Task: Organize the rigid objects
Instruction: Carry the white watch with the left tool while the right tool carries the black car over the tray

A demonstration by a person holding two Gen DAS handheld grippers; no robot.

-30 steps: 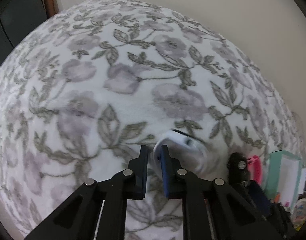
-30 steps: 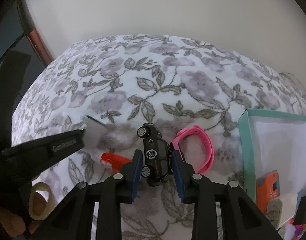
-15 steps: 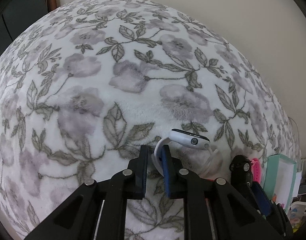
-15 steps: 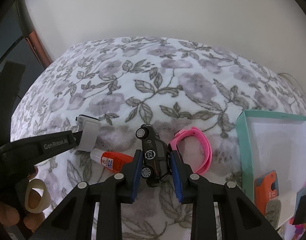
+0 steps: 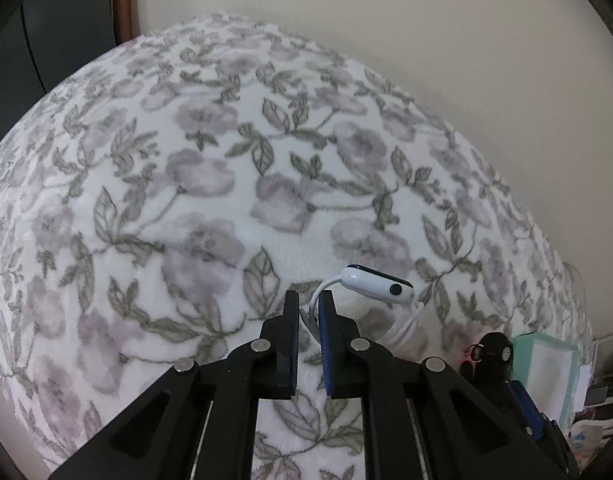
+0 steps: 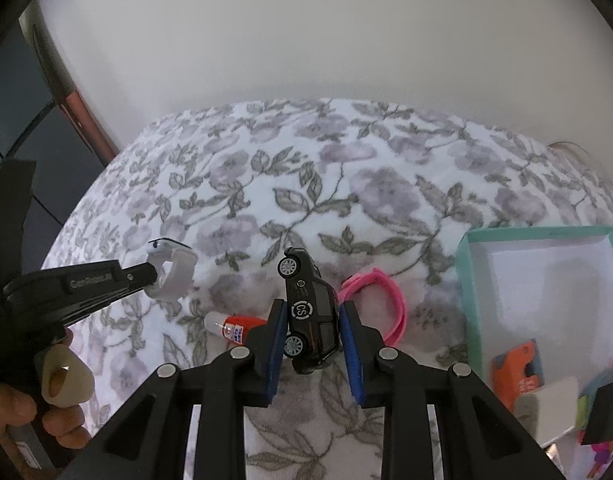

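Note:
My left gripper (image 5: 308, 300) is shut on the strap of a white smartwatch (image 5: 376, 282) and holds it above the floral blanket; the watch also shows in the right wrist view (image 6: 171, 270). My right gripper (image 6: 311, 314) is shut on a black toy car (image 6: 308, 312), held nose up above the blanket. The car also shows at the lower right of the left wrist view (image 5: 491, 354). A pink wristband (image 6: 380, 300) and a small glue bottle (image 6: 236, 325) lie on the blanket under the car.
A teal open box (image 6: 470, 276) stands at the right with an orange item (image 6: 518, 368) and other small things inside; it also shows in the left wrist view (image 5: 544, 376). A floral blanket (image 6: 346, 192) covers the surface. A wall stands behind, dark furniture at the left.
Both grippers have risen from the blanket with their loads. The white watch has lifted clear and the car sits higher above the pink wristband and glue bottle.

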